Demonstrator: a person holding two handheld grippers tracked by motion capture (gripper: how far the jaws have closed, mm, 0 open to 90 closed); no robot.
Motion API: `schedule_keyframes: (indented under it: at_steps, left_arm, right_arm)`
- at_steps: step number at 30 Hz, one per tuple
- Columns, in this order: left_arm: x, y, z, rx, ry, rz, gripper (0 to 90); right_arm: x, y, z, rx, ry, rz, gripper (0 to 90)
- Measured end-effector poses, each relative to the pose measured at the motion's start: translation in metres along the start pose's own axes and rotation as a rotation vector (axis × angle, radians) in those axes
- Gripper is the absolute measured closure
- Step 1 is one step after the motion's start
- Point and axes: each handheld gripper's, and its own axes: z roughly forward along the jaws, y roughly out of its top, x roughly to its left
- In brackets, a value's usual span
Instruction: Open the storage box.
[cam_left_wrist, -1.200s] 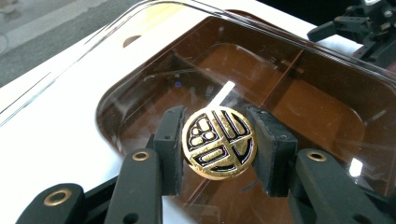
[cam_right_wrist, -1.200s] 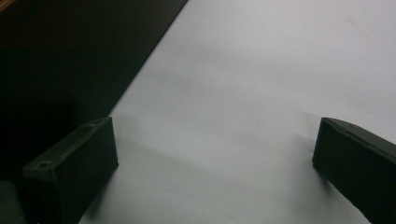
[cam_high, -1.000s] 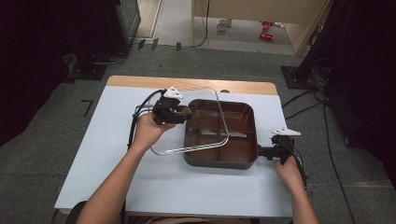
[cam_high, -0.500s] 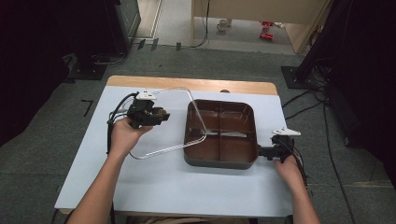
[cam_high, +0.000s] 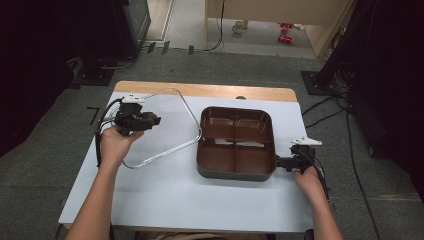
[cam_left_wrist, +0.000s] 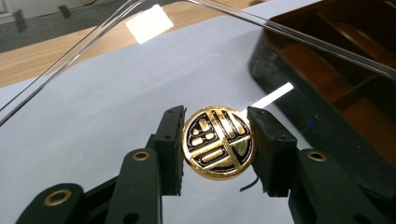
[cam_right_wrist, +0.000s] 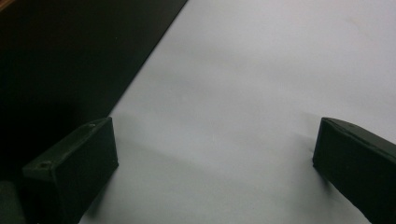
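Note:
A brown tray (cam_high: 235, 174) with several empty compartments sits right of the table's middle. My left gripper (cam_high: 151, 120) is shut on the round gold knob (cam_left_wrist: 218, 142) of a clear lid (cam_high: 172, 135). I hold the lid tilted over the table, left of the tray, and its right corner reaches the tray's left rim. In the left gripper view the lid (cam_left_wrist: 107, 88) spreads ahead of the jaws, with the tray (cam_left_wrist: 336, 70) to the right. My right gripper (cam_high: 281, 162) stands open at the tray's front right corner. Between its jaws (cam_right_wrist: 215, 168) lies only bare table, and the tray's dark wall (cam_right_wrist: 60, 56) is beside the left jaw.
The pale blue table top (cam_high: 190, 200) has a wooden strip (cam_high: 225, 91) along its far edge. Black stands and cables ring the table on the grey floor. There is free table surface in front of the tray and at the left.
My left gripper has carried the clear lid leftward, from over the tray to beside it. The right gripper has stayed at the tray's corner.

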Motion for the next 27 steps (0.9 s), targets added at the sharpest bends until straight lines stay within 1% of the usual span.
schedule_keyframes:
  at_steps: [3, 6, 7, 8, 9, 10, 11, 12, 16, 17, 19, 20, 23, 27]
  left_arm:
    - [0.011, -0.006, 0.002, 0.002, 0.025, -0.027, 58.9]
    - [0.022, -0.014, 0.009, 0.01, 0.049, -0.052, 58.9]
    - [0.029, -0.02, 0.015, 0.014, 0.061, -0.071, 58.9]
    - [0.029, -0.02, 0.015, 0.014, 0.061, -0.071, 58.9]
    - [0.035, -0.025, 0.022, 0.032, 0.069, -0.09, 58.9]
    - [0.035, -0.025, 0.022, 0.032, 0.069, -0.09, 58.9]
    - [0.039, -0.03, 0.028, 0.051, 0.079, -0.094, 58.9]
    - [0.041, -0.032, 0.031, 0.06, 0.087, -0.089, 58.9]
    - [0.046, -0.037, 0.041, 0.076, 0.117, -0.081, 58.9]
    - [0.046, -0.037, 0.041, 0.076, 0.117, -0.081, 58.9]
    - [0.049, -0.038, 0.049, 0.085, 0.123, -0.079, 58.9]
    - [0.049, -0.038, 0.049, 0.085, 0.123, -0.079, 58.9]
    - [0.052, -0.04, 0.057, 0.099, 0.128, -0.081, 58.8]
    - [0.054, -0.041, 0.063, 0.112, 0.131, -0.082, 58.8]
  right_arm:
    - [0.0, 0.0, 0.0, 0.0, 0.0, 0.0, 0.0]
    - [0.0, 0.0, 0.0, 0.0, 0.0, 0.0, 0.0]
    - [0.0, 0.0, 0.0, 0.0, 0.0, 0.0, 0.0]
    - [0.0, 0.0, 0.0, 0.0, 0.0, 0.0, 0.0]
    - [0.0, 0.0, 0.0, 0.0, 0.0, -0.001, 0.0]
    - [0.0, 0.0, 0.0, 0.0, 0.0, -0.001, 0.0]
    - [0.0, 0.0, 0.0, 0.0, 0.0, 0.0, 0.0]
    - [0.0, 0.0, 0.0, 0.0, 0.0, 0.0, 0.0]
    - [0.0, 0.0, 0.0, 0.0, 0.0, 0.0, 0.0]
    - [0.0, 0.0, 0.0, 0.0, 0.0, 0.0, 0.0]
    - [0.0, 0.0, 0.0, 0.0, 0.0, -0.001, 0.0]
    - [0.0, 0.0, 0.0, 0.0, 0.0, -0.001, 0.0]
    - [0.0, 0.0, 0.0, 0.0, -0.001, -0.001, 0.0]
    - [0.0, 0.0, 0.0, 0.0, -0.001, -0.001, 0.0]
